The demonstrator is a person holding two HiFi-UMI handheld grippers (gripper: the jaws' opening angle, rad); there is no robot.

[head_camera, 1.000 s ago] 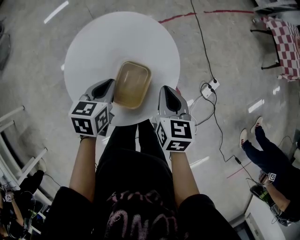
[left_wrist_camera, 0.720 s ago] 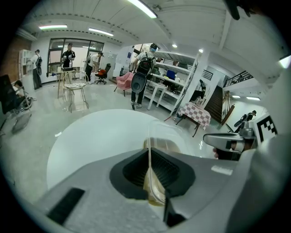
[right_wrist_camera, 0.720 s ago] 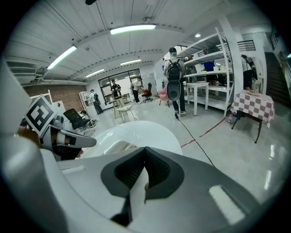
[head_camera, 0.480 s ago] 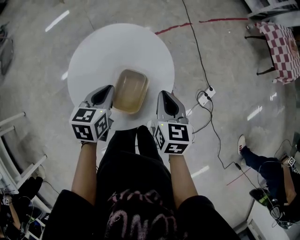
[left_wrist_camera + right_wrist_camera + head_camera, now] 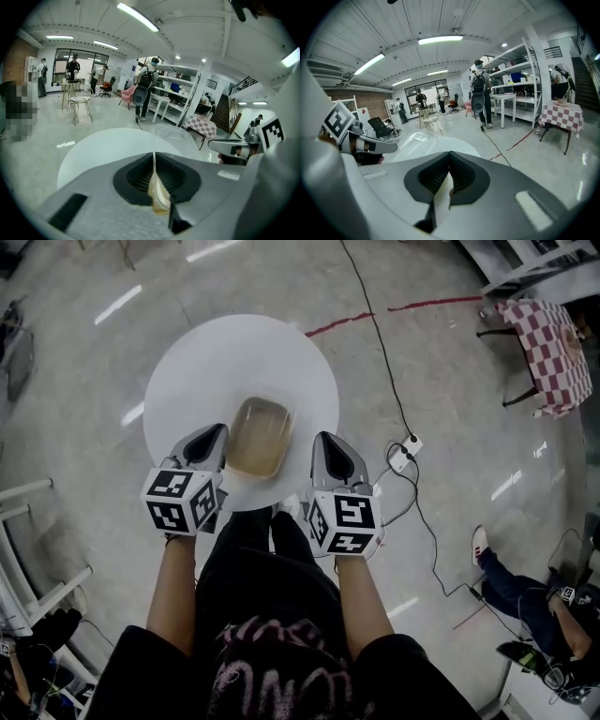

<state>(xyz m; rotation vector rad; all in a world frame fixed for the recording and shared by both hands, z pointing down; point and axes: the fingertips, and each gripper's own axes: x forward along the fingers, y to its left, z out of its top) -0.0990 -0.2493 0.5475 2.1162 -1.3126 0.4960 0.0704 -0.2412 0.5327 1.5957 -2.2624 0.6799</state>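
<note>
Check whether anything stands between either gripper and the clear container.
Nothing visible does. The left gripper is shut on the rim of the clear container, and the right gripper appears shut on its opposite rim. The round table beneath shows nothing else.

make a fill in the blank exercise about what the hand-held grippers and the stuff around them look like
1. The left hand-held gripper is ___ on the rim of the clear tub.
2. The white table below is ___ in shape.
3. The red-and-white cloth on the side table is ___.

Missing: shut; round; checked
</note>
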